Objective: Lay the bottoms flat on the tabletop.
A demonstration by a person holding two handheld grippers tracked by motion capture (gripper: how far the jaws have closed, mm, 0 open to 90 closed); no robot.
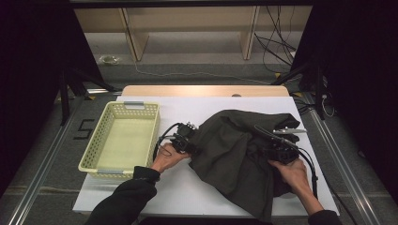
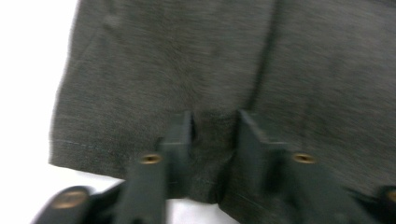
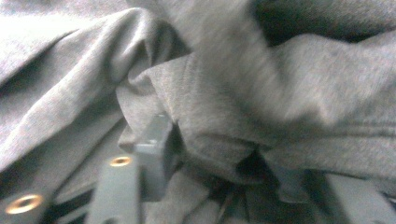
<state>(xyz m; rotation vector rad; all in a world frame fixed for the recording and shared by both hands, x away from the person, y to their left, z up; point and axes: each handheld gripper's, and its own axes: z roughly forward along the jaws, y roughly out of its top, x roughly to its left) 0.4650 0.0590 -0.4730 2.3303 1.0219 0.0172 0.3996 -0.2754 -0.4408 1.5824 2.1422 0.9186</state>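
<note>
A dim workroom behind a brightly lit white table.

Pale wooden shelving spans the top of the frame above a grey floor; cables trail at upper right, black stands flank both sides, and metal rails run along the table's edges.

dim surroundings, bright tabletop, blurred close-ups

Pale yellow perforated basket on white table; blurry wooden shelving behind.
</note>
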